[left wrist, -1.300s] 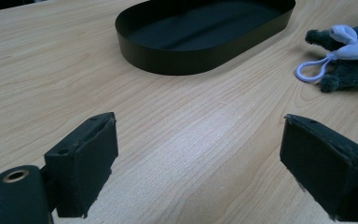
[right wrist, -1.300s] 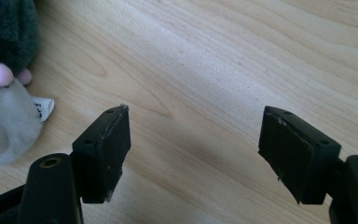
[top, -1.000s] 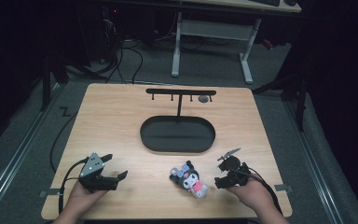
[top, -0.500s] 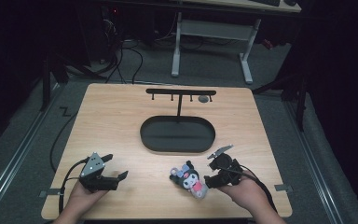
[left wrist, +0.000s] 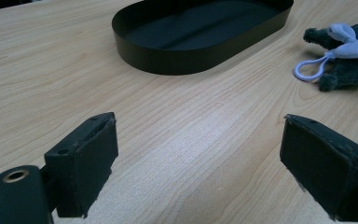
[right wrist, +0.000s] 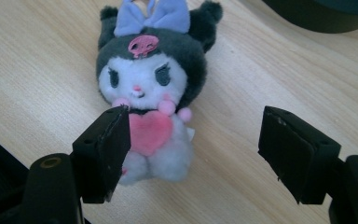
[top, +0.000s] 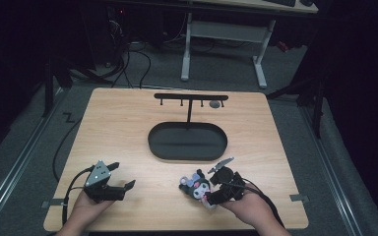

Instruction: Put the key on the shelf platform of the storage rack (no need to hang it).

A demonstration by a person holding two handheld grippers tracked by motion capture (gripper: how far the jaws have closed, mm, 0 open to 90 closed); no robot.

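Your right gripper (top: 211,192) sits over the plush doll (right wrist: 147,93) near the bench's (top: 128,123) front edge, right of centre, jaws spread wide and just opened a touch further, the doll's body between them, pads not pressing. Your left gripper (top: 120,179) rests near the front-left corner, jaws released, nothing between them.

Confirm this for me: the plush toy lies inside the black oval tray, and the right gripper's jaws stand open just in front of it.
Not quite. The plush toy lies on the bare wooden table, in front of the black oval tray and apart from it, as the high view shows. The rest holds: the right gripper stands open just in front of the toy.
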